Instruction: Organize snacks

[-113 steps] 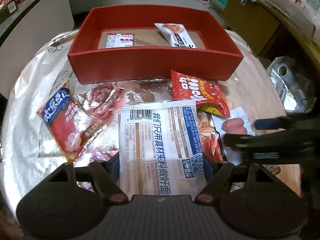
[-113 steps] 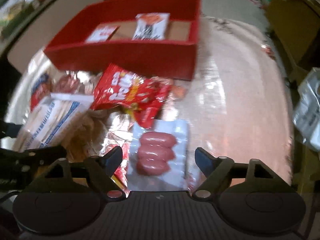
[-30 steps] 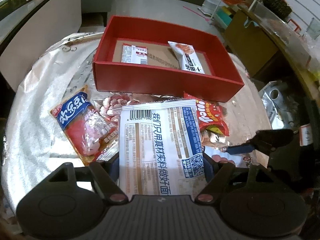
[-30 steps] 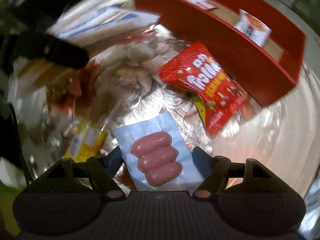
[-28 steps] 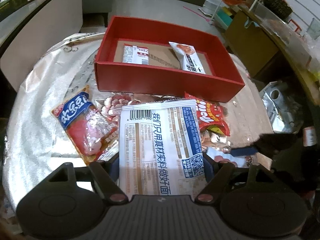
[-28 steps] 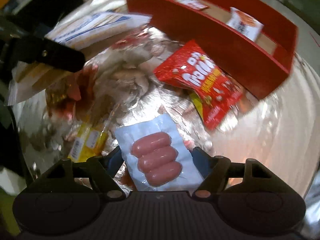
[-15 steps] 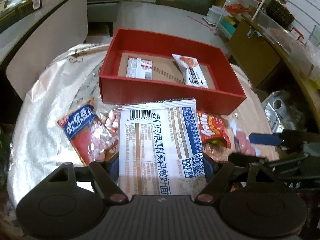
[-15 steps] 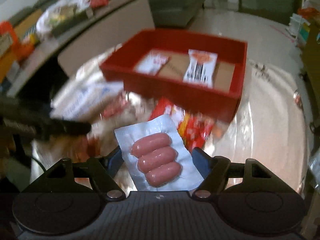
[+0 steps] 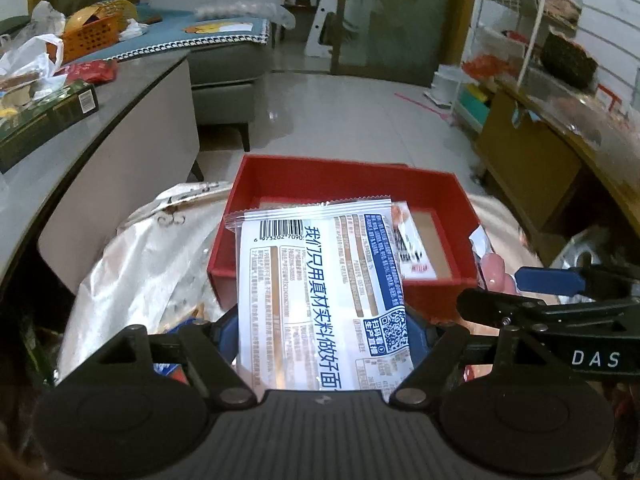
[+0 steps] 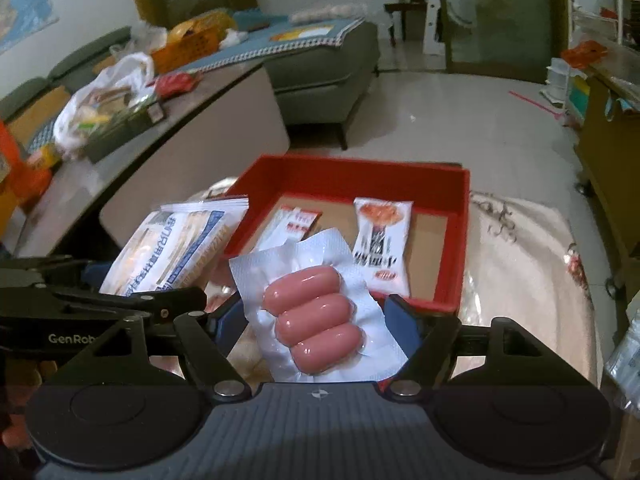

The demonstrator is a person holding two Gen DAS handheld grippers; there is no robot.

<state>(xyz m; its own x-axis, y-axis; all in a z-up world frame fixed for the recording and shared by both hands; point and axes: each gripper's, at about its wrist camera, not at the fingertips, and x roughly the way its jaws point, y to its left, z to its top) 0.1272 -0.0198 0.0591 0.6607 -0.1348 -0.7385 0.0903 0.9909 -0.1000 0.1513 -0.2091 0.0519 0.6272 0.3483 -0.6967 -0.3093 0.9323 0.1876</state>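
Observation:
My left gripper (image 9: 322, 330) is shut on a white and blue noodle packet (image 9: 320, 280) and holds it raised in front of the red box (image 9: 344, 178). My right gripper (image 10: 316, 322) is shut on a clear pack of three pink sausages (image 10: 316, 316), held above the near edge of the red box (image 10: 460, 240). Two small snack packets (image 10: 382, 248) lie inside the box. The right gripper also shows in the left wrist view (image 9: 520, 292), and the noodle packet shows in the right wrist view (image 10: 176, 252).
The box sits on a round table with a silvery cloth (image 9: 132, 264). A grey counter with bags and boxes (image 10: 120, 120) stands at the left, a grey sofa (image 10: 320, 60) behind, wooden furniture (image 9: 528, 160) at the right.
Both grippers have lifted their packets off the table and risen, tilting the views up toward the room. The loose snacks on the table have dropped out of sight.

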